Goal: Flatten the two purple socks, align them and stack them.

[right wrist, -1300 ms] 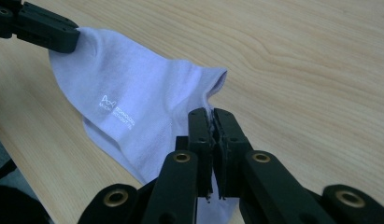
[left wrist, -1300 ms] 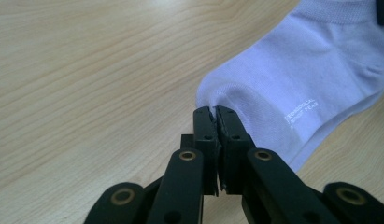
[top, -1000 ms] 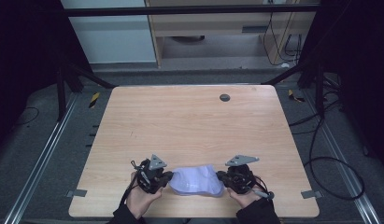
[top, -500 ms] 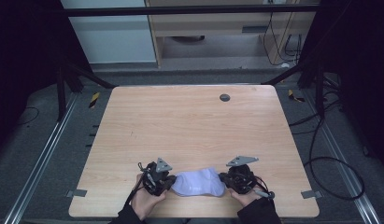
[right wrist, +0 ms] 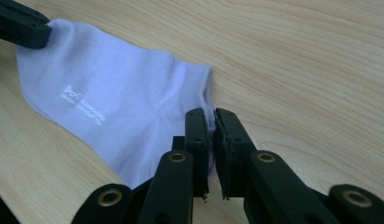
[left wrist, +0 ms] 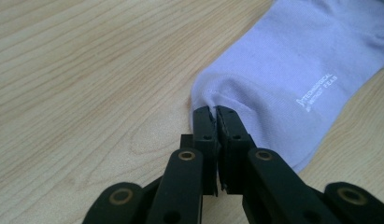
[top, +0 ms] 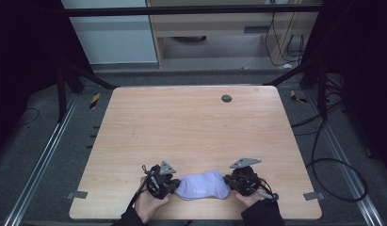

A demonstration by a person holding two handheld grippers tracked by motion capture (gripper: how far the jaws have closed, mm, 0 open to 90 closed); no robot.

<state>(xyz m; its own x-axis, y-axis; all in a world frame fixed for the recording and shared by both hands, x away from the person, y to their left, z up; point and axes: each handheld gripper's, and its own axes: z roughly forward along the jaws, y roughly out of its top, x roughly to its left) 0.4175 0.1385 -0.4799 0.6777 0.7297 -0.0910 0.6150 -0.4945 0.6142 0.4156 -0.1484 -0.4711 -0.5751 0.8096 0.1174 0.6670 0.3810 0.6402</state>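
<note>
A pale lilac ankle sock (top: 203,185) with small white lettering lies flat near the table's front edge, stretched between the two grippers. My left gripper (top: 174,185) pinches its left end. In the left gripper view the jaws (left wrist: 213,113) are shut on a fold of the sock (left wrist: 292,70). My right gripper (top: 228,182) grips the other end. Its jaws (right wrist: 211,115) have just been opening a little, and the edge of the sock (right wrist: 110,107) still sits pinched in the narrow gap. The left gripper's jaw tip (right wrist: 19,28) shows on the sock's far corner.
The light wooden table (top: 181,127) has a small dark round insert (top: 226,98) near its far edge. Dark frame legs and loose cables stand on the floor around the table. Grey tape tabs (top: 78,194) mark the front corners.
The left hand and its gripper have edged slightly right and toward the front edge. The sock has settled a little nearer the front edge between the two grippers.
</note>
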